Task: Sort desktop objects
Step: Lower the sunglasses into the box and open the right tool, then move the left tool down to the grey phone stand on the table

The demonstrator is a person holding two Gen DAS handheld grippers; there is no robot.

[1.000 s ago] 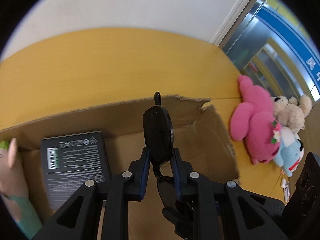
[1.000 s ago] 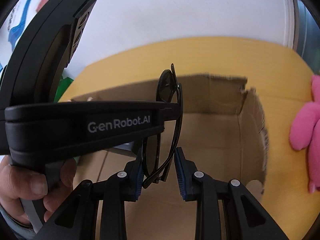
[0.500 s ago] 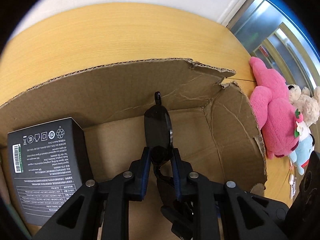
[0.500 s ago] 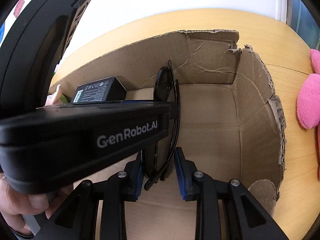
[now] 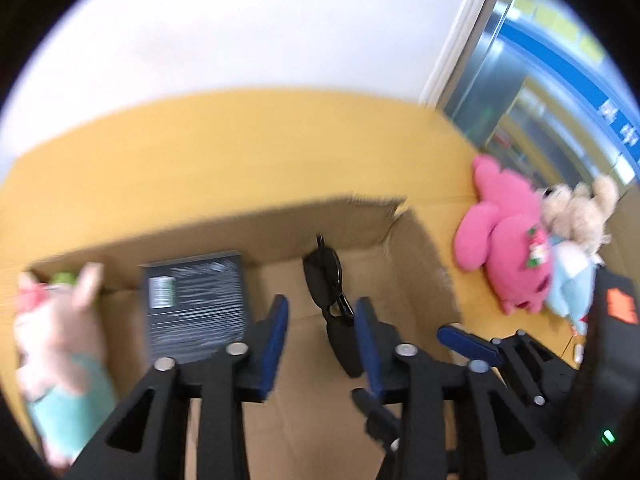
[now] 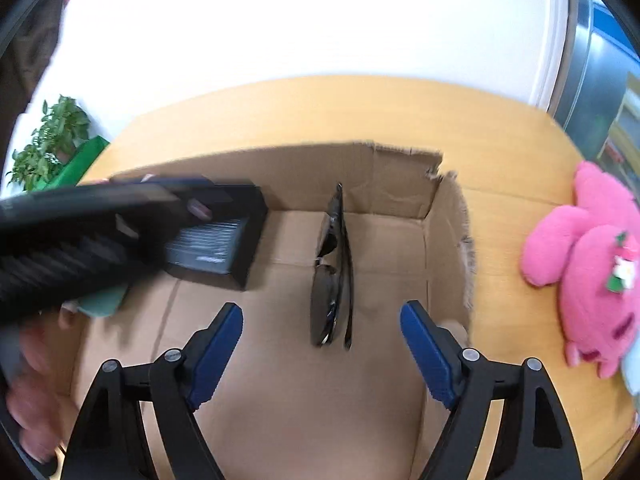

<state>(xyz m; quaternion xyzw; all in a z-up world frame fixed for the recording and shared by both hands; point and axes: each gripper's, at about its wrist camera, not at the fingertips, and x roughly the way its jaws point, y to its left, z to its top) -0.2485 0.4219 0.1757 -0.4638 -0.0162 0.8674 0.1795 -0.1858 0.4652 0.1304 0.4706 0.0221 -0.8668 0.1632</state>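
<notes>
Over the cardboard box, both grippers gape, sunglasses unheld.

Sunglasses in box, right of package.

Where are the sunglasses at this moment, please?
The sunglasses are inside the cardboard box, right of the black box, between the open right tongs in the right wrist view.

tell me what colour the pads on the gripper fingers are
Blue pads, seen best in the right wrist view.
</notes>
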